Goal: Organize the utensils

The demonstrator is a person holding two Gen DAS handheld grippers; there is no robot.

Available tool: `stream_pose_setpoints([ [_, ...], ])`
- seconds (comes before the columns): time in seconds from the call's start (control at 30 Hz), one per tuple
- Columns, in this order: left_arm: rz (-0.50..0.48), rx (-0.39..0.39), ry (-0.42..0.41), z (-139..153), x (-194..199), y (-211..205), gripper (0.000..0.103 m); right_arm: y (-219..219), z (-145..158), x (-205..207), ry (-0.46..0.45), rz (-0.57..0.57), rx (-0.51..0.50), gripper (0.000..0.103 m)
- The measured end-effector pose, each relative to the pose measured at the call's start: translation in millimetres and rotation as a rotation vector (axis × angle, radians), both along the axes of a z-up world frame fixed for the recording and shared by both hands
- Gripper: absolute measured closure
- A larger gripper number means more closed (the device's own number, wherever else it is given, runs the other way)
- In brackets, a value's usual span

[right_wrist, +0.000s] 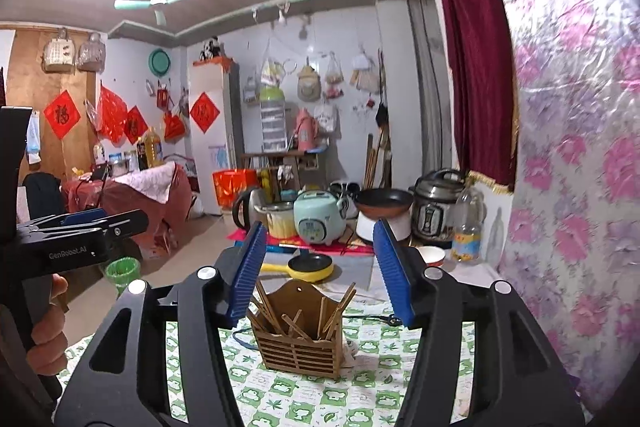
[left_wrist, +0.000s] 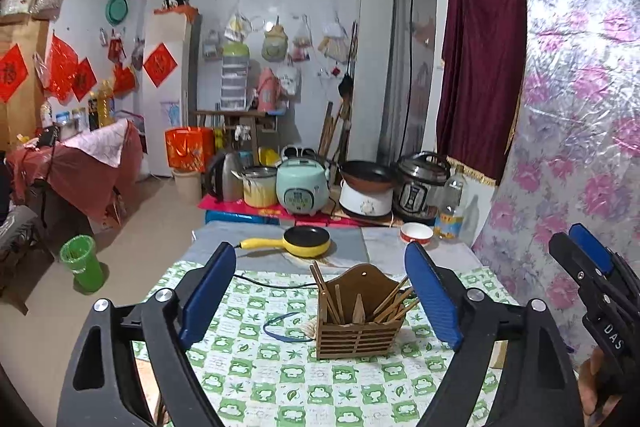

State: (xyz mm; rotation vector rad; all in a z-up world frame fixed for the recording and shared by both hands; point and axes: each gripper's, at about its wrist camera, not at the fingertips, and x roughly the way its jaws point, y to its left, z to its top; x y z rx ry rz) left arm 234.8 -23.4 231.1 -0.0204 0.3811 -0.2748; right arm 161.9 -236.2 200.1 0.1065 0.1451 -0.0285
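Note:
A slatted wooden utensil holder (left_wrist: 356, 323) (right_wrist: 300, 343) stands upright on the green-and-white checked tablecloth (left_wrist: 280, 387), with several wooden chopsticks (left_wrist: 394, 301) (right_wrist: 272, 311) leaning in it. My left gripper (left_wrist: 320, 247) hangs open in front of and above the holder, nothing between its blue pads (left_wrist: 208, 291). My right gripper (right_wrist: 320, 227) is also open and empty, a little above the holder. Each gripper shows in the other's view: the right one (left_wrist: 588, 255) at the right edge, the left one (right_wrist: 100, 223) at the left, held by a hand (right_wrist: 48, 331).
A yellow mini frying pan (left_wrist: 306, 241) (right_wrist: 312, 265) and a red-and-white bowl (left_wrist: 416, 231) sit beyond the holder. A blue band (left_wrist: 280, 327) and a black cable lie left of it. Cookers (left_wrist: 302, 187) and a bottle (left_wrist: 452, 203) line the back. A floral sheet (left_wrist: 580, 107) covers the right wall.

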Motion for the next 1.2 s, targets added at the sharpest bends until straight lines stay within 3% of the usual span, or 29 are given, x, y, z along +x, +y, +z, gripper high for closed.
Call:
stream_pose_setpoints([
  [0.17,0.009,-0.030,-0.058,19.5,-51.8,14.7,0.010,3.5,14.1,-47.3,-0.042,0.000,0.018,0.046],
  [0.37,0.019,-0.057,-0.132,34.8,-123.1,32.9,0.010,13.8,23.4,-114.5,-0.103,0.006,0.023,0.042],
  [0.6,0.041,-0.056,-0.252,41.6,-221.3,50.8,0.006,28.1,18.4,-189.4,-0.169,0.000,0.011,0.038],
  [0.77,0.033,-0.044,-0.293,37.4,-260.0,50.2,0.006,28.4,8.7,-226.1,-0.201,-0.012,0.018,0.033],
  [0.87,0.016,-0.045,-0.274,25.3,-265.5,45.9,0.006,26.2,-5.3,-237.2,-0.209,-0.028,0.028,0.030],
  [1.0,0.031,-0.046,-0.193,-16.8,-245.7,37.3,0.006,18.4,-35.6,-229.0,-0.158,-0.045,0.069,0.028],
  [1.2,0.125,0.063,0.012,-127.8,-190.9,23.0,0.006,8.0,-108.7,-179.9,0.010,-0.087,0.115,0.028],
])
